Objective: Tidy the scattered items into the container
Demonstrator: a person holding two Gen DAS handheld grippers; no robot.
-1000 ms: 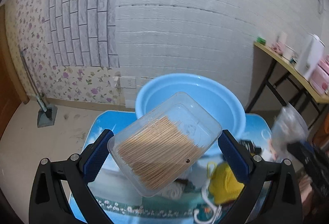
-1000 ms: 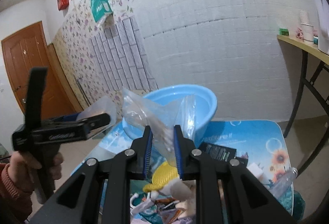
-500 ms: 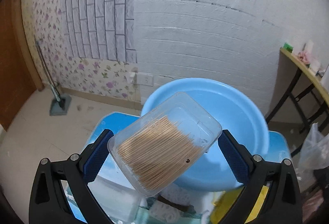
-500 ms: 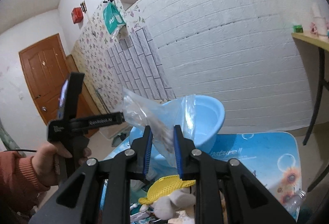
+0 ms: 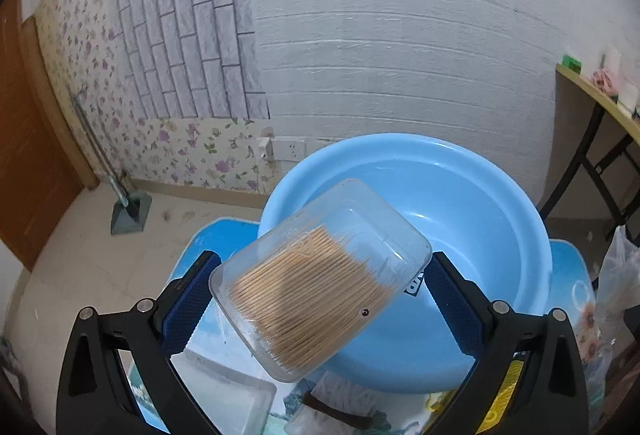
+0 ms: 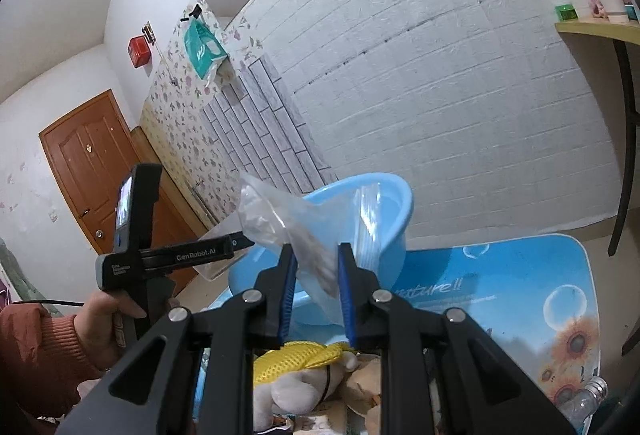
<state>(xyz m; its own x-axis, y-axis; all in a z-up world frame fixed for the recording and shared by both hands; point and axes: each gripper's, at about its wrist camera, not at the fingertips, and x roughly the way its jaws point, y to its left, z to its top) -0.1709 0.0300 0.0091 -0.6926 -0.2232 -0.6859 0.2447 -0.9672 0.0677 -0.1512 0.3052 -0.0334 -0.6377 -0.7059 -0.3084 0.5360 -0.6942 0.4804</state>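
Against a white brick wall, a blue basin (image 5: 472,219) is sitting on the blue-patterned surface (image 6: 520,287). The left gripper (image 5: 320,291) is gripping a clear toothpick box (image 5: 320,275) w/ both fingers, tilted above the basin's near rim. The right gripper (image 6: 316,275) is pinching a clear zip bag (image 6: 320,227) just beside the basin.

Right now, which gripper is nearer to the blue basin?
Left. The left gripper holds the toothpick box over the blue basin; the right gripper holds its plastic bag short of it.
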